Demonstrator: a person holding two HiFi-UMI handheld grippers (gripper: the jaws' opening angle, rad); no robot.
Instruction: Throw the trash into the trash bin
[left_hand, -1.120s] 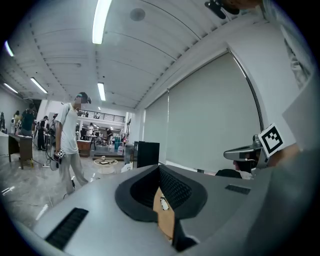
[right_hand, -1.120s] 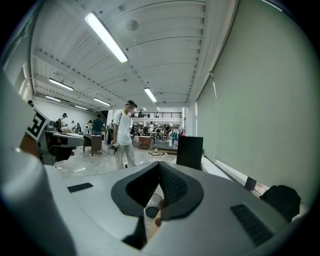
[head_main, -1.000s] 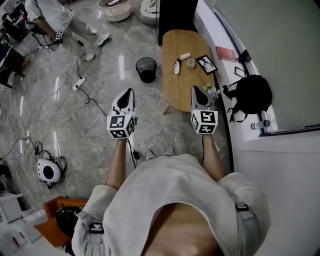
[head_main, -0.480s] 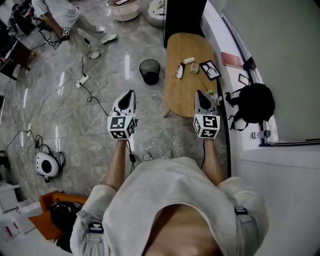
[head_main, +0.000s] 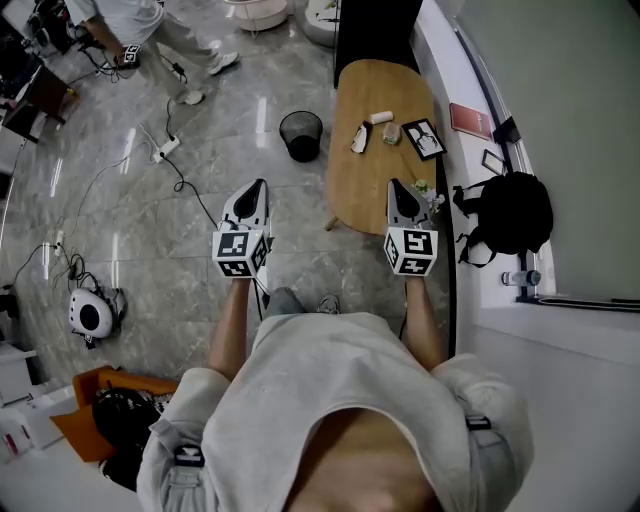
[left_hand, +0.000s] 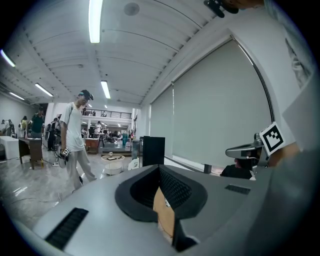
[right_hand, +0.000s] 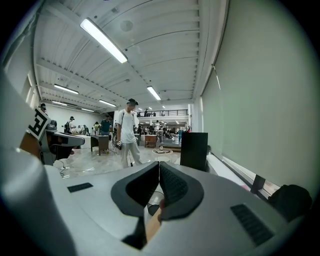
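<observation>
Approach step: left claw (head_main: 258, 186) and right claw (head_main: 396, 186), both closed and empty; open one early, take trash (head_main: 358, 137) at tabletop's (head_main: 368, 185) far end, bin (head_main: 301, 135) beside left edge.

This is a big open work hall, part office, part robotics lab. Long strip lights (left_hand: 95, 20) run across a high ribbed ceiling. At the far end a balcony (right_hand: 167, 113) looks over desks (left_hand: 30, 149) where people stand about. Cables (head_main: 62, 268) and a power strip (head_main: 165, 147) trail over the polished stone floor (head_main: 230, 110). Another person (left_hand: 75, 142), mid-stride, carries marker-cube gear. A wooden table (head_main: 385, 190), a bin (head_main: 301, 135) and tall blinds (left_hand: 215, 125) sit along the window side.
</observation>
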